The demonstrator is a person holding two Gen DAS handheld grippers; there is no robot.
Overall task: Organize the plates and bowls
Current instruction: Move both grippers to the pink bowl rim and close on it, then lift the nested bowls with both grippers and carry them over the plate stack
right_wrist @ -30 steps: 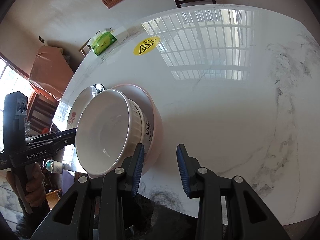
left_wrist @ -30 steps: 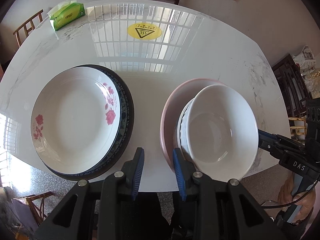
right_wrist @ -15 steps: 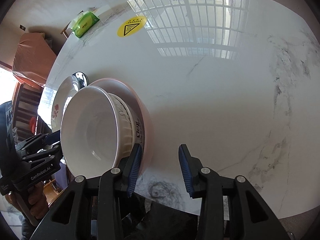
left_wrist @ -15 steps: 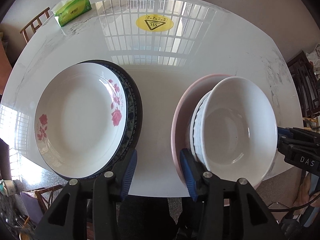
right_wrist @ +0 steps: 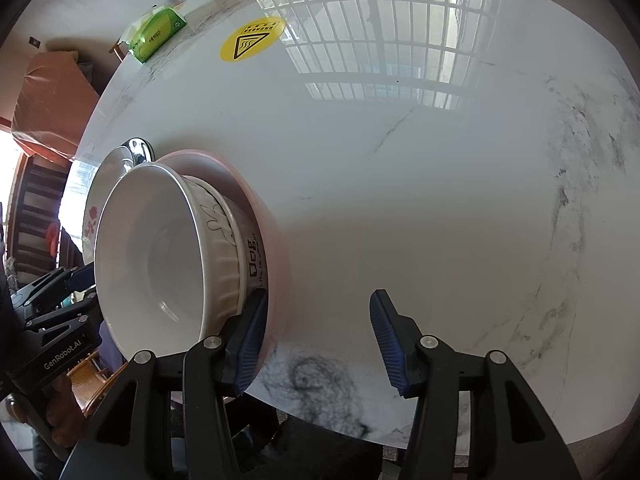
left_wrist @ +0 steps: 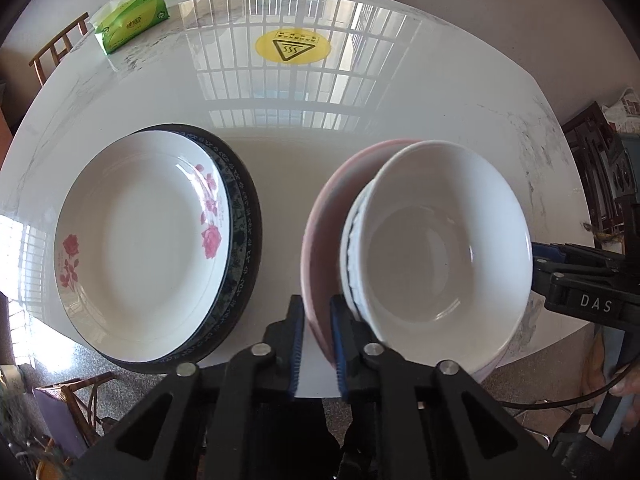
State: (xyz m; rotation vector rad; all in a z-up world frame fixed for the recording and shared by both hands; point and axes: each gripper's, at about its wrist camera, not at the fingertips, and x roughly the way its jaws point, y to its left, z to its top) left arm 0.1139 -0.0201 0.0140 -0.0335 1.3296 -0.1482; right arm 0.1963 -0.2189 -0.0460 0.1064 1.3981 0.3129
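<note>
Pinching the pink plate (left_wrist: 320, 240) rim, left gripper (left_wrist: 316, 344) clamped on it, white bowl (left_wrist: 448, 252) stacked on top, right gripper (right_wrist: 318, 336) fingers apart over the surface (right_wrist: 420, 184)

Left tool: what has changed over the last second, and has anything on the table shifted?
The left tool advanced and narrowed its jaws around the near rim of the pink plate; whether it grips is unclear. The right tool moved in beside the bowl stack, its left finger now against the pink plate's rim, jaws wide. The white bowl, rose plate and tissue pack stayed put.
</note>
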